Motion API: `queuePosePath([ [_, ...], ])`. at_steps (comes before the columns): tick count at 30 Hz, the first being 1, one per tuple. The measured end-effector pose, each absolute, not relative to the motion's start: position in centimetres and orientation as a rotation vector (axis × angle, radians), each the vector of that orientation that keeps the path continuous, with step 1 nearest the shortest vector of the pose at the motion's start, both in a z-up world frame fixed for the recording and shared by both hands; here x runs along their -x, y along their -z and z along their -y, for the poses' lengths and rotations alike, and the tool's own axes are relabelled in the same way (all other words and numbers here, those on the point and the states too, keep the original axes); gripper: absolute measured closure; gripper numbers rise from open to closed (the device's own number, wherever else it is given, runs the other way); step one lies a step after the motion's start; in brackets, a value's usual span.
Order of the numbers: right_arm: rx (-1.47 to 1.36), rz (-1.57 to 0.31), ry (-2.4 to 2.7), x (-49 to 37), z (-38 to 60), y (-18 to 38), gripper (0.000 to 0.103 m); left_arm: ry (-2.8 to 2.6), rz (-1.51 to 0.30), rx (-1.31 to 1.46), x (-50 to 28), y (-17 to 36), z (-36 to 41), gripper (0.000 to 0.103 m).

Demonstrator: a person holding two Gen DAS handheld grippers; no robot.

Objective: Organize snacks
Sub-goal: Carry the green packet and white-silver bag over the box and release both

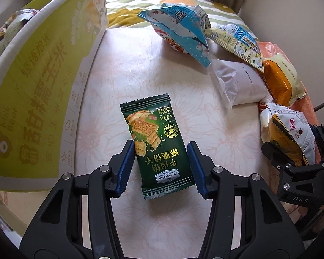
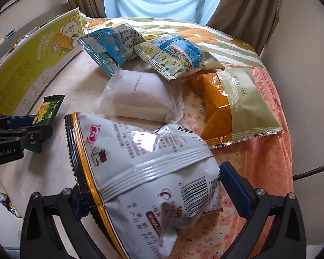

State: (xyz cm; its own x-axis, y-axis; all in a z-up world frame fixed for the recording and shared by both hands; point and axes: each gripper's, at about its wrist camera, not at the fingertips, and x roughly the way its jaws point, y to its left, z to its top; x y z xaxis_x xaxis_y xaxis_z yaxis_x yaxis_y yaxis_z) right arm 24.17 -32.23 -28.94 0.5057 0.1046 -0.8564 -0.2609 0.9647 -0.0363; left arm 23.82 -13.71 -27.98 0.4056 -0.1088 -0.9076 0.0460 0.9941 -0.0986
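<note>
A dark green cracker packet (image 1: 156,144) lies flat on the pale cloth. My left gripper (image 1: 161,166) is open, its blue pads on either side of the packet's near half, just short of touching it. My right gripper (image 2: 153,192) is shut on a large grey-white snack bag (image 2: 144,172) and holds it above the cloth; this bag also shows at the right edge of the left wrist view (image 1: 289,129). The green packet (image 2: 48,108) and the left gripper (image 2: 30,127) show at the left of the right wrist view.
A yellow-green cardboard box (image 1: 36,90) stands along the left. Loose snacks lie at the back right: a blue bag (image 2: 110,47), a yellow-blue bag (image 2: 175,56), a white packet (image 2: 140,97) and an orange bag (image 2: 235,105). A cable (image 2: 313,170) runs at the right.
</note>
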Motion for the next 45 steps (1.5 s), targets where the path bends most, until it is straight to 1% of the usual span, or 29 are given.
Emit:
queuePosePath([
  [1, 0.165, -1.015, -0.223, -24.1, 32.3, 28.9, 0.01, 0.099, -1.145, 0.064, -23.8, 27.8, 13.7, 0.057],
  [2, 0.161, -1.014, -0.225, -24.1, 32.4, 28.8, 0.014, 0.1, -1.143, 0.064, -23.6, 27.8, 13.7, 0.057],
  [5, 0.159, -1.002, -0.218, -23.8, 32.3, 28.5, 0.021, 0.106, -1.137, 0.064, -23.4, 27.3, 13.5, 0.057],
  [7, 0.156, -0.99, -0.212, -23.5, 32.4, 28.2, 0.027, 0.11, -1.132, 0.065, -23.2, 26.9, 13.8, 0.057],
  [10, 0.141, -0.985, -0.215, -23.1, 32.7, 27.7, 0.03, 0.119, -1.123, 0.067, -22.9, 26.3, 13.9, 0.057],
  [18, 0.102, -0.95, -0.208, -21.6, 34.0, 24.6, 0.031, 0.154, -1.067, 0.084, -21.9, 22.7, 15.2, 0.057],
  [23, 0.101, -0.913, -0.236, -21.0, 33.9, 20.8, 0.031, 0.157, -0.991, 0.095, -21.1, 18.4, 15.2, 0.057],
  [28, 0.098, -0.872, -0.294, -20.9, 32.0, 16.5, 0.031, 0.13, -0.9, 0.117, -20.5, 13.6, 13.5, 0.057],
  [31, 0.085, -0.851, -0.334, -21.1, 30.0, 14.5, 0.031, 0.105, -0.859, 0.125, -20.1, 11.3, 11.6, 0.057],
  [36, 0.068, -0.821, -0.402, -21.8, 25.7, 11.9, 0.031, 0.06, -0.815, 0.135, -20.2, 9.0, 7.6, 0.057],
  [45, 0.039, -0.812, -0.444, -23.0, 15.9, 10.1, 0.031, 0.041, -0.818, 0.127, -21.4, 8.2, -2.8, 0.057],
])
